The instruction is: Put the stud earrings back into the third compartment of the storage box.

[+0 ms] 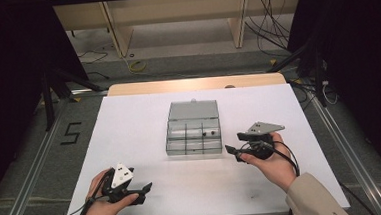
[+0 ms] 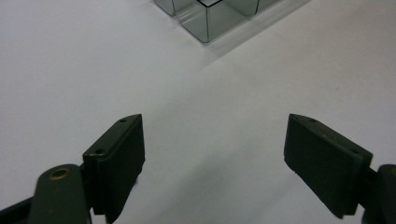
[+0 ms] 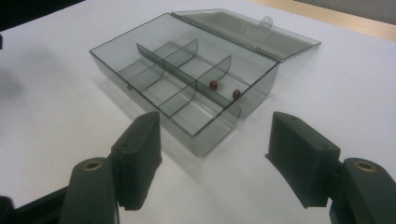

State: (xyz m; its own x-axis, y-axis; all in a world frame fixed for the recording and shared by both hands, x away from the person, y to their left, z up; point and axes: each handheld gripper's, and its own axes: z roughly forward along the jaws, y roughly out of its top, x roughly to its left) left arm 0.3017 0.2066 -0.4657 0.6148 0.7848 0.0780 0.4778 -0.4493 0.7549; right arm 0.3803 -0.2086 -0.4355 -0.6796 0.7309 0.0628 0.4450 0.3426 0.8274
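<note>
High view: clear compartment box (image 1: 193, 128) lies lid-open mid-table; right gripper (image 1: 232, 151), jaws spread and empty, sits just beside its near right corner, left gripper (image 1: 144, 189) likewise spread, well apart

A white sheet (image 1: 145, 140) covers most of a light wooden table (image 1: 197, 83), whose bare far edge shows beyond the sheet. Grey carpeted floor (image 1: 26, 162) surrounds the table, with metal rails (image 1: 32, 167) running along both sides and a black figure "5" (image 1: 71, 133) marked on the floor at the left. Behind the table stand pale wooden furniture legs (image 1: 116, 34) and panels. Black cables (image 1: 269, 30) trail across the floor at the far right, and a coiled yellow cable (image 1: 137, 66) lies near the far left. Dark curtains (image 1: 10, 58) close off both sides, with black stand legs (image 1: 52, 91) in front of them.
</note>
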